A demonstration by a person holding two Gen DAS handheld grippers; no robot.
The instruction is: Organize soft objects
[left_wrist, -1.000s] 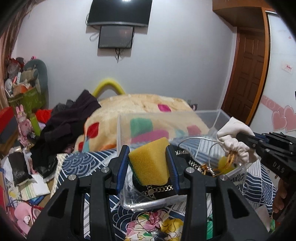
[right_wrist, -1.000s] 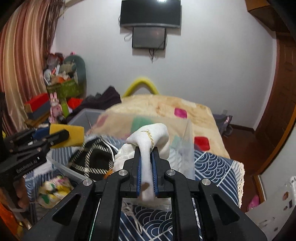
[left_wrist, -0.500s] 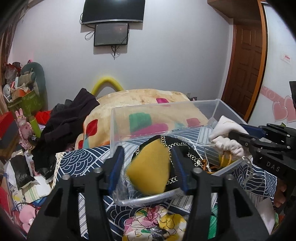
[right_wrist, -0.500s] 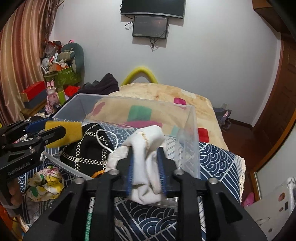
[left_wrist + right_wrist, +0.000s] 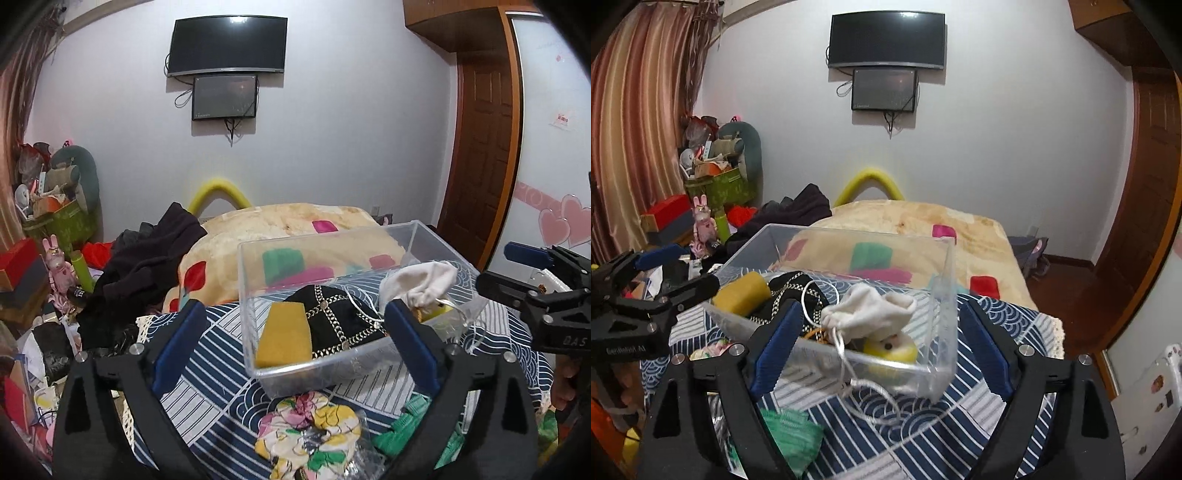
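Left tool (image 5: 293, 341) angled down at clear bin (image 5: 417, 230), jaws just opening, wide apart, empty. Yellow sponge (image 5: 284, 341) lies inside bin. Right tool (image 5: 877, 341) likewise spread, nothing gripped; white pouch (image 5: 873, 312) in bin on bed (image 5: 979, 428).

We see the left gripper (image 5: 291, 339): matte black angular arms, ribbed blue pads, silver screws, white "GenRobot.AI" lettering in the right wrist view. The right gripper (image 5: 875, 343) matches it, marked "DAS".
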